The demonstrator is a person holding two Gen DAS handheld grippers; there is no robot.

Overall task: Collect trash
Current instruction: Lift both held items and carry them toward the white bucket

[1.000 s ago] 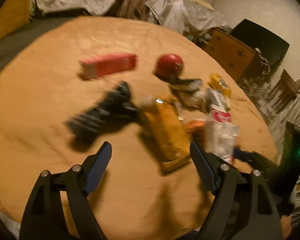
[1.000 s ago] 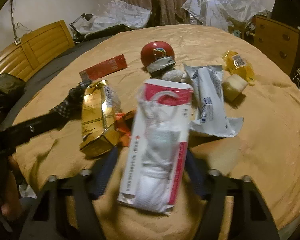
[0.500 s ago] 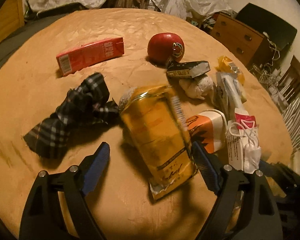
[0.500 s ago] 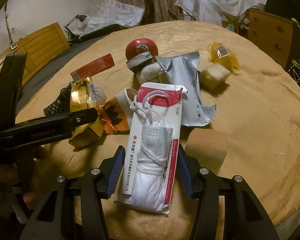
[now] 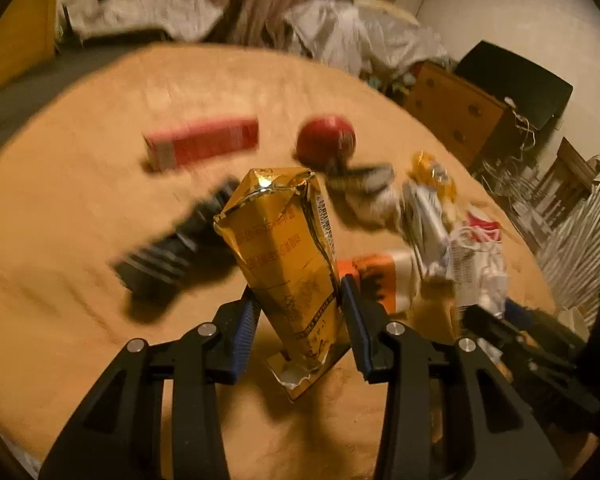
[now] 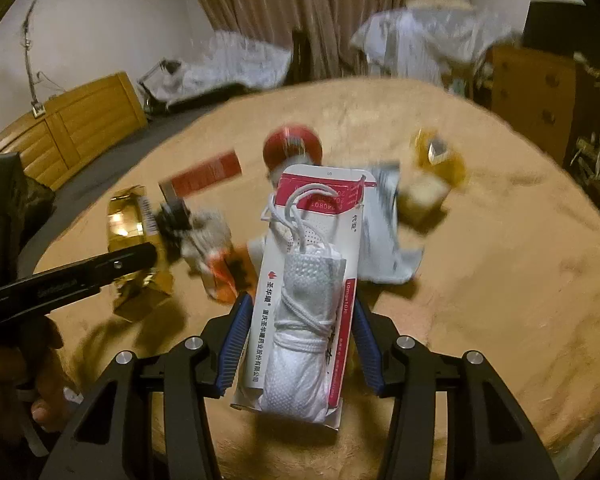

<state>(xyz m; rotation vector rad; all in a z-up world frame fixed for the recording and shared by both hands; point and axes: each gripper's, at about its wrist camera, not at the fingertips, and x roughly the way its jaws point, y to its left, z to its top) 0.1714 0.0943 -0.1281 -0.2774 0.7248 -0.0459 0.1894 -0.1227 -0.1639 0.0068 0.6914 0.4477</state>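
- Gold foil pouch (image 5: 288, 256) sits mid-frame in my left wrist view, my left gripper (image 5: 298, 316) clamped on its lower part, lifted over the tan tabletop (image 5: 60, 240).
- Behind it, upper left to right: red carton (image 5: 204, 144), red ball (image 5: 326, 142).
- In my right wrist view, my right gripper (image 6: 298, 334) is pinching the white-and-red packet (image 6: 308, 292) at frame centre.

Tan plush bed cover (image 5: 80, 208) carries red box (image 5: 204, 147), red ball (image 5: 326, 145), plaid cloth (image 5: 172, 252), orange-white carton (image 5: 380, 276).
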